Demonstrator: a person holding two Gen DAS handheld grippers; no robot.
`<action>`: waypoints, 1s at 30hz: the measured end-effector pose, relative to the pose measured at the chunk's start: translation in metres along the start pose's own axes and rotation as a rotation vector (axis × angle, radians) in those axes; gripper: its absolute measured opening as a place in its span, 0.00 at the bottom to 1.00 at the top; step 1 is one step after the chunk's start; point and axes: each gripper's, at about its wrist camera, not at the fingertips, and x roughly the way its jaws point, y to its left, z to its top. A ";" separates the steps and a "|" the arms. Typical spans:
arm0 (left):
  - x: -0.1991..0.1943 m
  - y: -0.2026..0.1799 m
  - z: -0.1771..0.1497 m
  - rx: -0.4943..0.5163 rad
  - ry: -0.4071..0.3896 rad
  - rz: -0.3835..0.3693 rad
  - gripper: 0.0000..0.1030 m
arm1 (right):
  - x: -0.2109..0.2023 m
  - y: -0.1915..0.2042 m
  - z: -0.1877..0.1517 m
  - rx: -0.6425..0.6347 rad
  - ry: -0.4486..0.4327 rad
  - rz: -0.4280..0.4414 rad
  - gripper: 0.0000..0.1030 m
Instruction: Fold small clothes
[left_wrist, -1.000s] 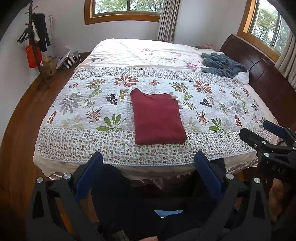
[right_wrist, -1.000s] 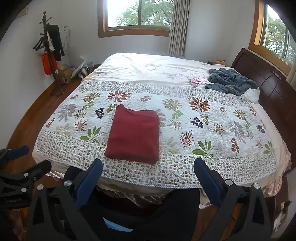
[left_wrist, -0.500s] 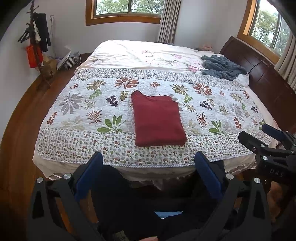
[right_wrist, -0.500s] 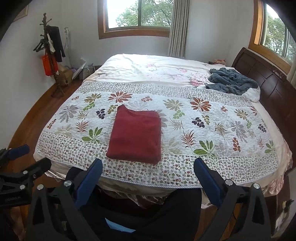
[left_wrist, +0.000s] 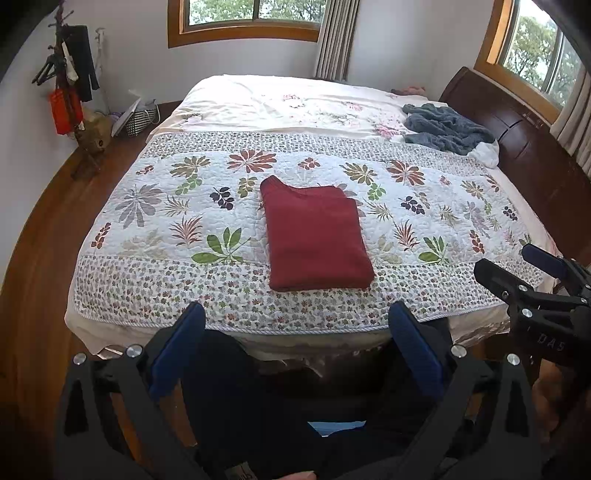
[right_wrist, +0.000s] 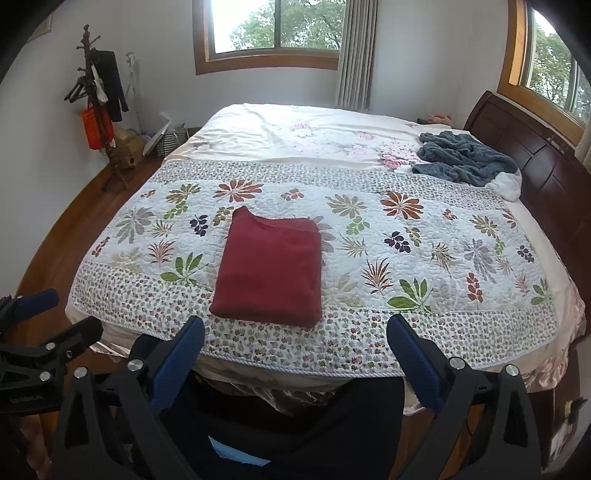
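The left gripper (left_wrist: 295, 328) is hanging wide and empty off the near edge of the bed, and the right gripper (right_wrist: 295, 332), just beside it, is gaping equally wide and carrying nothing. Neither is touching the red garment (left_wrist: 316, 236), which is lying as a flat, neat rectangle on the floral quilt (left_wrist: 155, 221), left of centre. Judging by this, the folding is looking finished. Far right, a crumpled grey-blue blanket (left_wrist: 445, 129) is lying unfolded.
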 end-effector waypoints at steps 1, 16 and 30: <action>0.000 0.000 0.001 0.001 0.000 -0.001 0.96 | 0.000 0.000 0.001 0.000 -0.001 0.001 0.96; 0.002 0.002 0.002 0.002 -0.002 -0.003 0.95 | -0.001 -0.002 0.002 0.003 -0.013 -0.005 0.96; 0.008 0.007 0.003 -0.002 0.012 0.000 0.96 | 0.003 0.001 0.000 0.007 -0.007 -0.003 0.96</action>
